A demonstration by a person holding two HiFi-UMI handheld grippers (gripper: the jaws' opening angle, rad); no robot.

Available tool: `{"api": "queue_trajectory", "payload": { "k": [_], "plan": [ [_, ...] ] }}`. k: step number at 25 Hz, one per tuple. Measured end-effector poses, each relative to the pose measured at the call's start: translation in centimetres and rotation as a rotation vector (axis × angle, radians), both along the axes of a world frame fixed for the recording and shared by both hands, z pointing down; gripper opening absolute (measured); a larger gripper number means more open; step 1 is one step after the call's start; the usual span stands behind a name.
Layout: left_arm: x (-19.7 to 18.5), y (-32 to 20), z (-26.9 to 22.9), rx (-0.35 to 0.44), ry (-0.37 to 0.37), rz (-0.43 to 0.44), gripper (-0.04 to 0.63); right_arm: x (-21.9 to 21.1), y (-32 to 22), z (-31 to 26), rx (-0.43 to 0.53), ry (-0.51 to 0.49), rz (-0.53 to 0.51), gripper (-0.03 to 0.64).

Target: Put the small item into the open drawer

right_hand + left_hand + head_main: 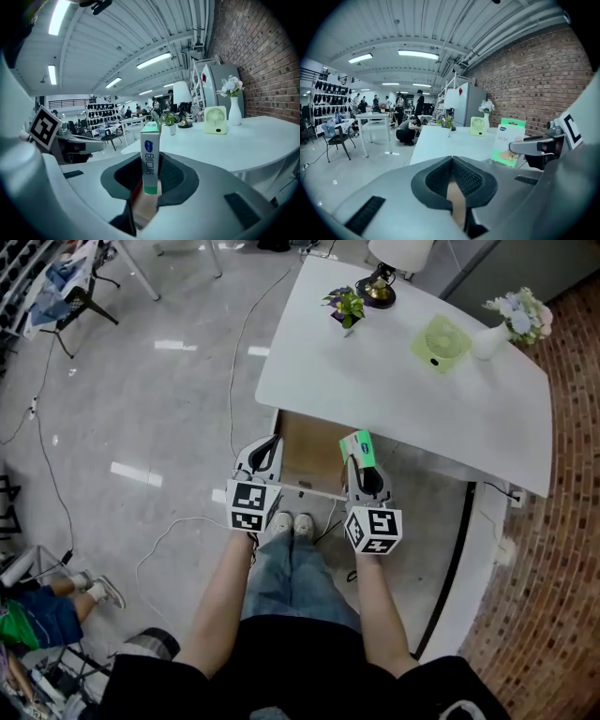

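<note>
The small item is a green-and-white box (359,448), held upright with my right gripper (364,471) shut on its lower part, just above the right edge of the open drawer (302,454). In the right gripper view the box (150,157) stands on edge between the dark pads of that gripper (151,177). The drawer shows a bare wooden floor under the white table's (403,390) front edge. My left gripper (265,457) hovers over the drawer's left edge, shut with nothing in it. From the left gripper view (452,164) the box (509,140) appears to the right.
On the table stand a potted plant (345,307), a lamp (380,282), a small green fan (441,341) and a white vase with flowers (506,320). The person's shoes (291,523) are just below the drawer front. Cables trail over the grey floor at the left.
</note>
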State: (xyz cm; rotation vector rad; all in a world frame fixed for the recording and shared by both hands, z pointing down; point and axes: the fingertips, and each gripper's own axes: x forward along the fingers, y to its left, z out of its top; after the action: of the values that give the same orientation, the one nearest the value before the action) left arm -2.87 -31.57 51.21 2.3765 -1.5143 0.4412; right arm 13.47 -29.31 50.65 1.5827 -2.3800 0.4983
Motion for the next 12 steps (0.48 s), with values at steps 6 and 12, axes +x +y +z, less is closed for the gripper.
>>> {"api": "queue_trajectory", "payload": {
  "k": [6,12],
  "plan": [
    [1.4,-1.0,7.0,-0.06,0.011,0.021,0.021,-1.4,0.2,7.6,-0.09,0.003,-0.05,0.084],
    [2.8,-2.8,13.9,-0.089,0.028,0.035,0.021,-3.1,-1.6,16.5,-0.188,0.008,-0.087,0.084]
  ]
}}
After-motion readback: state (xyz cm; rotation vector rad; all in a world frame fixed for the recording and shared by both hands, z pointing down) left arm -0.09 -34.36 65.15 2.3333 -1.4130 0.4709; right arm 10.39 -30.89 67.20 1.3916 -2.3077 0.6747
